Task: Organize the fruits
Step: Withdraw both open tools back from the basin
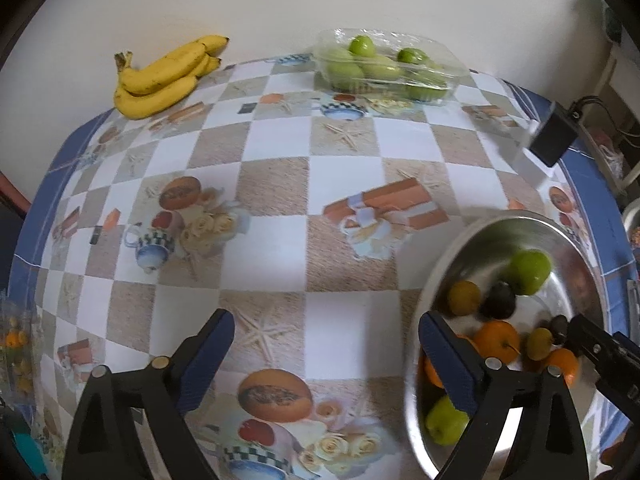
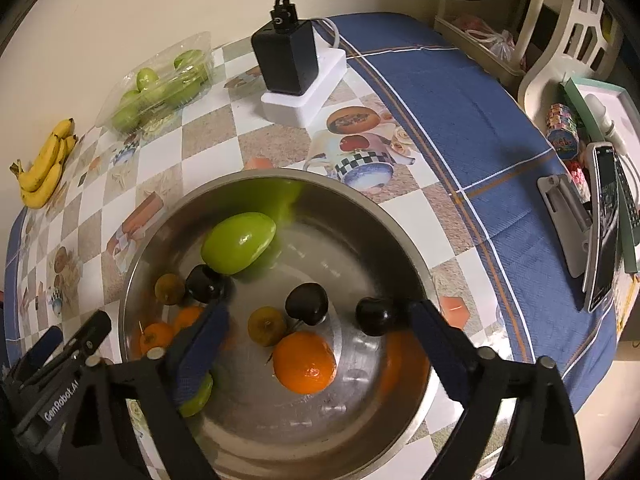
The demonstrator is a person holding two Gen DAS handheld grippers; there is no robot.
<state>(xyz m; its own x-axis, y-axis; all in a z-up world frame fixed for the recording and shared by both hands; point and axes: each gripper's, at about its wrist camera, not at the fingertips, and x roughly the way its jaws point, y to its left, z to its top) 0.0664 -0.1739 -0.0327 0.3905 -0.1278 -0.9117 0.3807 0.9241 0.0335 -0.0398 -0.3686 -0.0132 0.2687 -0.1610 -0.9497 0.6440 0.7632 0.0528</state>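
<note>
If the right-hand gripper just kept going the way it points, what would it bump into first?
Probably the orange lying in the metal bowl. The right gripper hangs open over the bowl, pointing steeply down, with the orange nearly centred between its fingers. Depth is hard to judge, so a dark plum beside it could be touched first.

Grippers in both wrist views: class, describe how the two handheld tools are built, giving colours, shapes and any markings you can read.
The left gripper has two black triangular arms with cut-out windows, round silver pivot pins and dark blue ribbed pads. The right gripper is built the same way. In the right wrist view, white lettering reading "GenRobot.AI" shows on the left tool's black body. No hands or sleeves are visible.
</note>
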